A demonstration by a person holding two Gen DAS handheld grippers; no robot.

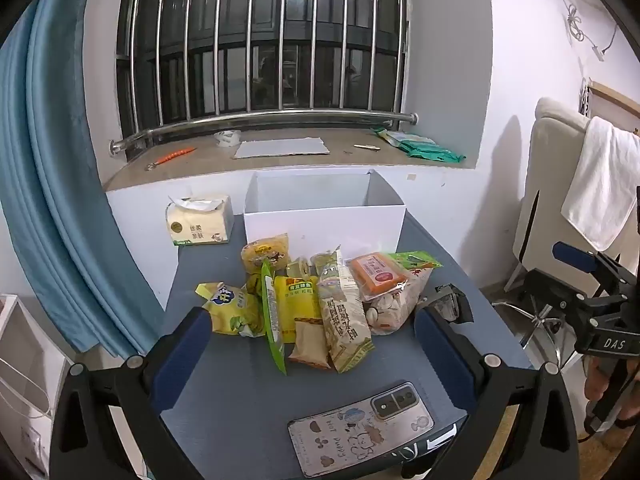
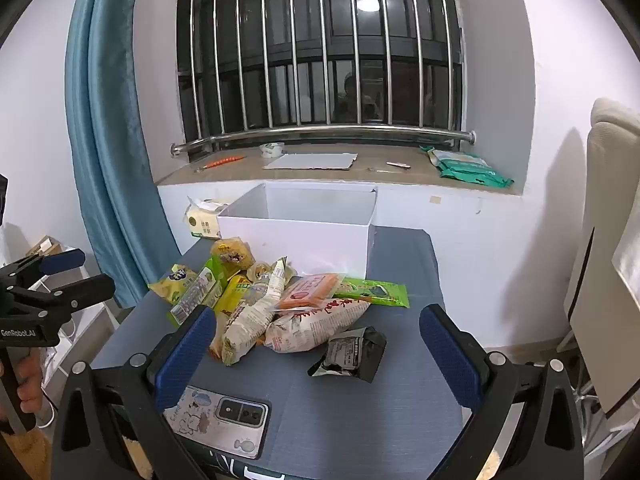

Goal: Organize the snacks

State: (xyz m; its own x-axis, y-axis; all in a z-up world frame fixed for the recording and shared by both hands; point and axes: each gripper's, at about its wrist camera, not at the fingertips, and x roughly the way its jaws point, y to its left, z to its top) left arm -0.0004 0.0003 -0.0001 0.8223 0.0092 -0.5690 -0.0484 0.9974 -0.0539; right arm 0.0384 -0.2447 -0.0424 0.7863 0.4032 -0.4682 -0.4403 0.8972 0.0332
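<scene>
A heap of snack packets (image 1: 316,304) (image 2: 272,304) lies in the middle of a small blue-grey table (image 1: 240,392) (image 2: 360,412). Yellow, green, orange and white bags overlap one another. A dark foil packet (image 2: 350,354) (image 1: 446,304) lies apart at the heap's right. Behind the heap stands an open white box (image 1: 324,222) (image 2: 296,236), with nothing visible inside. My left gripper (image 1: 314,354) hovers open just before the heap, nothing between its fingers. My right gripper (image 2: 320,350) also hangs open, framing the dark packet without touching it.
A phone (image 1: 360,428) (image 2: 220,420) in a cartoon case lies at the table's near edge. A tissue pack (image 1: 200,220) (image 2: 204,220) sits left of the box. Blue curtain left, chair with towel (image 1: 604,184) right, windowsill with cardboard and green bags behind.
</scene>
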